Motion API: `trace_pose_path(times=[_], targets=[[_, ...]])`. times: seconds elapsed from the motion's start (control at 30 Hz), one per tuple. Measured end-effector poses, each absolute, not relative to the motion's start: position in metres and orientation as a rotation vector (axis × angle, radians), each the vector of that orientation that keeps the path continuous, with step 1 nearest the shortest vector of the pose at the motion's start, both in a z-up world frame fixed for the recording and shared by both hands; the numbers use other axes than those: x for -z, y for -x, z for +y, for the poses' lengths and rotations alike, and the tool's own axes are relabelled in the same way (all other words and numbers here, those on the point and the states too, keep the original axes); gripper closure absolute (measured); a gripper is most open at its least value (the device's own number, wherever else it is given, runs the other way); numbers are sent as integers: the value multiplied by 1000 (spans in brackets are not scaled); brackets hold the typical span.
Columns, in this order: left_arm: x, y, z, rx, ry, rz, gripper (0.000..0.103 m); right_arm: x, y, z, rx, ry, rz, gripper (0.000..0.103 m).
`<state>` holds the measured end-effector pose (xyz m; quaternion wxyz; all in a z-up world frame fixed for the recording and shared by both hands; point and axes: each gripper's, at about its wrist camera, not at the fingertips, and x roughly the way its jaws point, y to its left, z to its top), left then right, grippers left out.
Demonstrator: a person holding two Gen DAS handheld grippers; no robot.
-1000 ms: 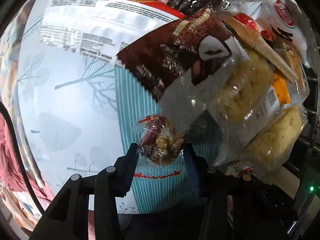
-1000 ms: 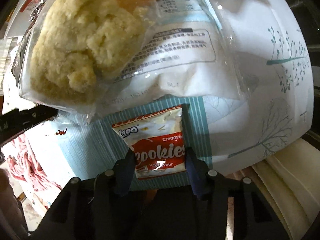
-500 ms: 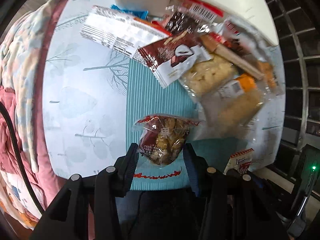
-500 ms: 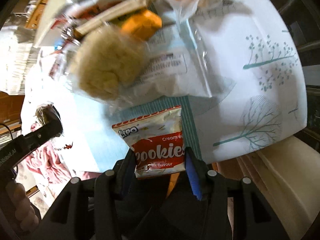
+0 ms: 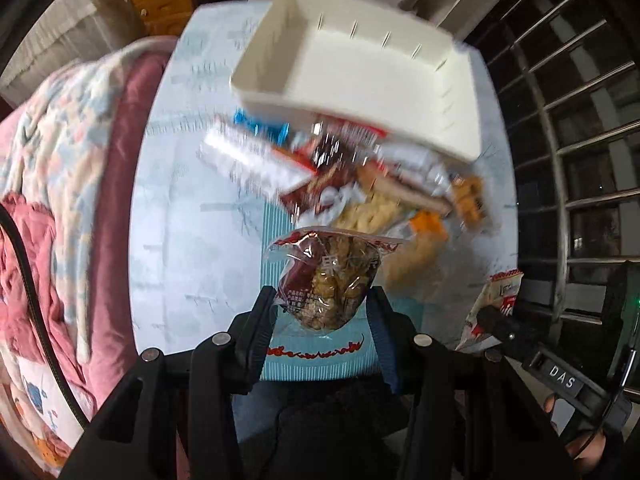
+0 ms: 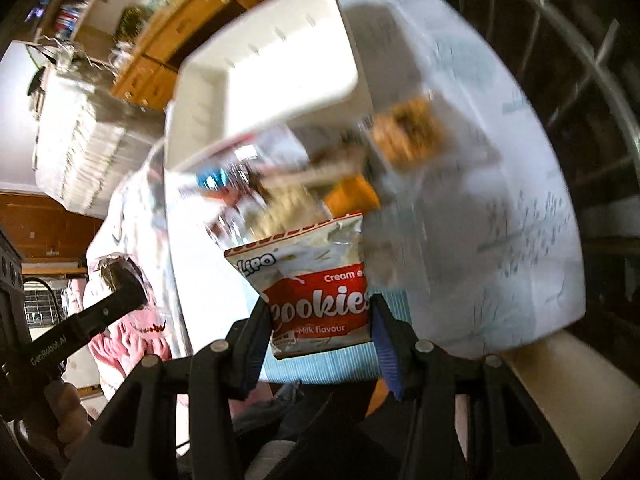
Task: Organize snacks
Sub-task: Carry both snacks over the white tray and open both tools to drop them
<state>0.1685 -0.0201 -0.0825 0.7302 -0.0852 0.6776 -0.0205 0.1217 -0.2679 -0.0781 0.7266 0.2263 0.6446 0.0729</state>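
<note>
Two small packets are up off the table (image 5: 192, 240), one in each gripper. On the left, the left gripper (image 5: 322, 312) has its jaws closed on the lower half of a nut cake packet (image 5: 328, 284), clear film with a lumpy cake inside; it looks light and crumbly, so the hold belongs on the cake's sides, squeezed only lightly, since the film alone would slip. Beyond it, the snack pile (image 5: 360, 176) lies blurred against the near wall of the white bin (image 5: 360, 64), which stands at the table's far edge and looks empty. To the right, the right gripper (image 6: 320, 328) pinches a cookie packet (image 6: 316, 288) across its lower half, the top seam free above the jaws. That puffy, glossy packet should be light but slippery, its cookies brittle, so a firm, gentle grip across the middle seems wisest.
</note>
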Motion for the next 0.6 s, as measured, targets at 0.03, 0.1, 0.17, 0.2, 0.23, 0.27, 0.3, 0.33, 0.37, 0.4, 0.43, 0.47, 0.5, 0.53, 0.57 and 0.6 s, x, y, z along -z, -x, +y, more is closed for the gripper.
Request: trace_pose_path(times=[0.03, 0.1, 0.17, 0.2, 0.23, 0.27, 0.3, 0.33, 0.37, 0.4, 0.43, 0.47, 0.5, 0.53, 0.57, 0.6], targets=[[74, -174, -21, 51, 182, 1474, 58, 73, -124, -264, -160, -500, 1404, 55], [54, -185, -26, 52, 167, 1447, 58, 56, -134, -264, -158, -502, 1354, 55], [41, -196, -27, 50, 152, 1419, 58, 49, -144, -250, -148, -496, 1310, 55], [32, -202, -26, 57, 152, 1399, 58, 41, -150, -248, -142, -492, 1280, 55], [25, -209, -25, 62, 149, 1380, 58, 37, -155, -245, -136, -493, 1256, 55], [20, -215, -24, 63, 146, 1364, 58, 33, -159, -245, -132, -496, 1236, 55], [15, -221, -23, 64, 142, 1348, 58, 29, -164, -241, -125, -496, 1206, 55], [11, -226, -22, 65, 141, 1336, 58, 25, -168, -240, -116, -493, 1186, 55], [8, -233, -21, 68, 144, 1324, 58, 20, -175, -237, -98, -486, 1158, 55], [5, -242, -19, 72, 150, 1312, 58, 17, -179, -237, -89, -482, 1138, 55], [4, -248, -17, 74, 155, 1303, 58, 15, -185, -237, -79, -477, 1120, 55], [3, -257, -15, 86, 166, 1285, 58, 12, -192, -235, -63, -471, 1098, 55], [2, -263, -14, 95, 175, 1271, 61, 11, -197, -234, -52, -467, 1082, 55], [2, -269, -13, 104, 185, 1255, 62, 11, -200, -234, -44, -464, 1073, 55], [1, -276, -11, 114, 195, 1233, 62, 13, -206, -232, -35, -462, 1065, 55], [2, -284, -9, 125, 202, 1210, 62, 15, -213, -231, -29, -463, 1058, 55]])
